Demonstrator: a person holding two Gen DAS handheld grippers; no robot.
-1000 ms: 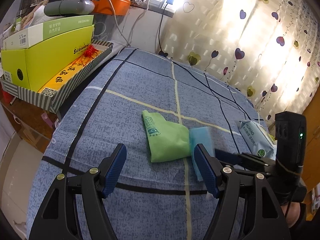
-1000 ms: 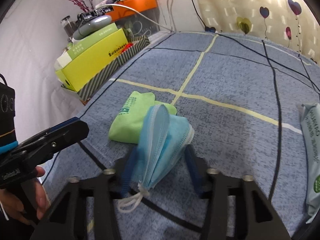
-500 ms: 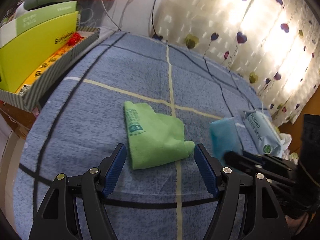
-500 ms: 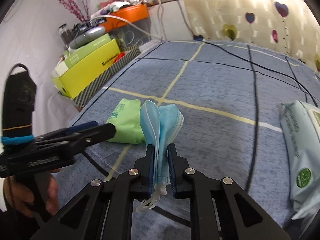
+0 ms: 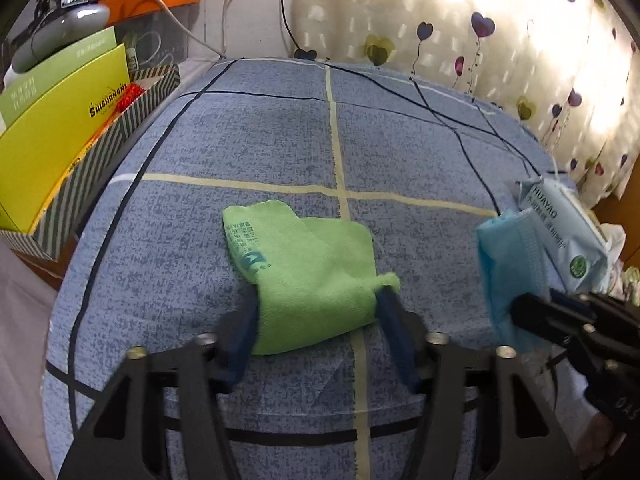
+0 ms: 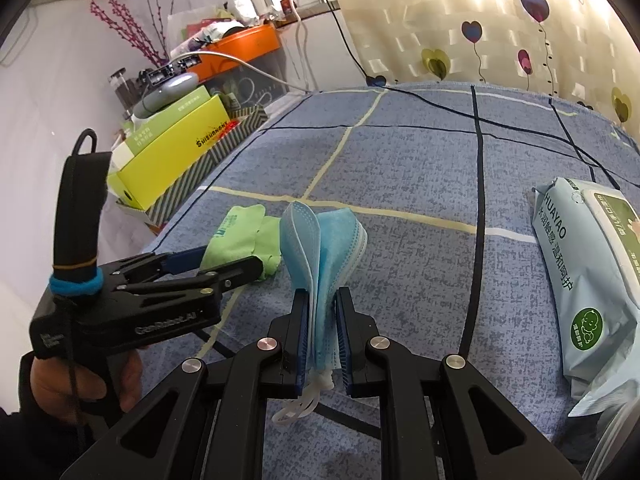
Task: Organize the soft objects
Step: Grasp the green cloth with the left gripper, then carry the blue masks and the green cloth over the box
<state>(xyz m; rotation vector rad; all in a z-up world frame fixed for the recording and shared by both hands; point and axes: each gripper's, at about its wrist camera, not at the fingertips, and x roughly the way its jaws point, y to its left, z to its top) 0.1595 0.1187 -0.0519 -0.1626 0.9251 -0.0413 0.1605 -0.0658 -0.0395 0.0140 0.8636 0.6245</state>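
one green cloth (image 5: 308,276), one blue mask (image 6: 320,256), one wipes pack (image 6: 588,276)

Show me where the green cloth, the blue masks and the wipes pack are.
green cloth (image 5: 308,276), left wrist view, middle of fabric
blue masks (image 6: 320,248), right wrist view, upper fold
wipes pack (image 6: 576,264), right wrist view, printed side

On the bed (image 5: 280,140), my left tool (image 5: 316,320) straddles the near end of the folded cloth (image 5: 304,268), one finger on each side. To its right, my right tool (image 6: 323,328) holds the stack of face masks (image 6: 320,248) upright, clear of the cloth. The pack of wipes (image 6: 588,264) lies farther right, near the bed's edge. Boxes in a tray (image 5: 100,136) stand off the bed's left side, and the curtain (image 5: 500,32) hangs behind the far edge.
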